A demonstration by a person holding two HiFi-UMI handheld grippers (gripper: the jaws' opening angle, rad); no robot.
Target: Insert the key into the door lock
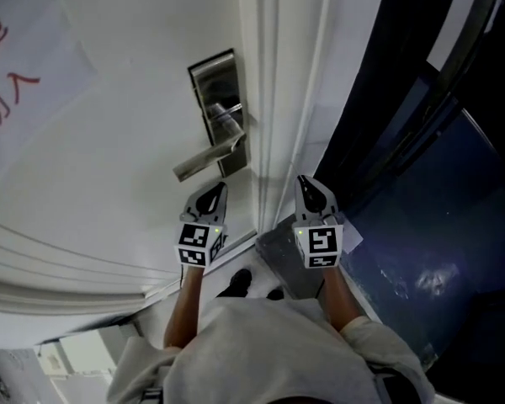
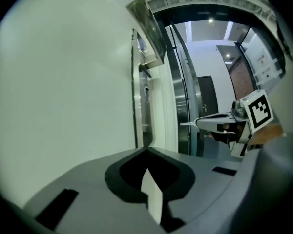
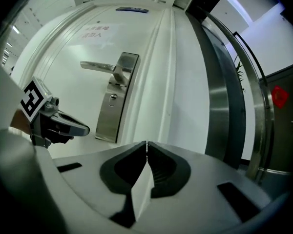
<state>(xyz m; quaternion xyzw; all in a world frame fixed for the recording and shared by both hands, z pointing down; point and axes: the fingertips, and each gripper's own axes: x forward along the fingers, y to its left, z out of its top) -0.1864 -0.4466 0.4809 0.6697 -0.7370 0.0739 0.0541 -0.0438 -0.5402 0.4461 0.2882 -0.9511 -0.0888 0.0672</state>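
**Q:** Briefly, what do the jaws show?

**A:** The right gripper (image 3: 146, 145) has its jaws pressed together on a thin metal sliver. This is taken to be the key (image 2: 187, 124), which the left gripper view shows jutting from the tips. The left gripper (image 2: 146, 152) has its jaws closed on each other, with nothing between them.

**Q:** And the target?

**A:** The keyhole (image 3: 113, 98) sits in the steel lock plate (image 3: 118, 111), beneath the lever handle (image 3: 100, 66) on the white door (image 1: 109, 158). Both grippers are held roughly level in front of the door. The left one is below the handle. The right one is off toward the door's edge, beside the frame (image 1: 273, 99). The key is well apart from the keyhole.

**Q:** Which step is this?

**A:** By judgement, it is the approach: the key is gripped but not yet presented to the lock.

**Q:** What does the next move call for?

**A:** Probably the right gripper must carry the key across to the plate. The blade must then be squared to the keyhole and aligned before any push. The left gripper should keep out of that path.
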